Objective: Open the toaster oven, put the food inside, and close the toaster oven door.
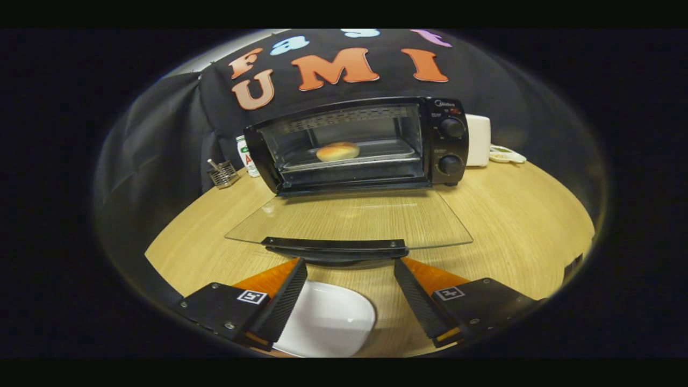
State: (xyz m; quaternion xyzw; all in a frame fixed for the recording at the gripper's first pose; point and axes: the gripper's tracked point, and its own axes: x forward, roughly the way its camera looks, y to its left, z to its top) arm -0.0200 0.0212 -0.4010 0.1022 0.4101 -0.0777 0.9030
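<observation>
The bread roll (337,151) lies on the tray inside the toaster oven (357,142), whose glass door (349,220) hangs flat open toward me above the wooden table (516,226). My gripper (349,266) is spread wide and empty just short of the door's handle (336,246). A white plate (328,322) rests below my fingers, nearer than the oven.

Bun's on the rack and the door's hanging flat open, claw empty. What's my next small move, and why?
Probably ease the open claw forward and under the door handle, just ahead of its fingers, then lift. The bun already sits on the tray inside the toaster oven, and the glass door lies flat open, so closing looks like the only step left.
</observation>
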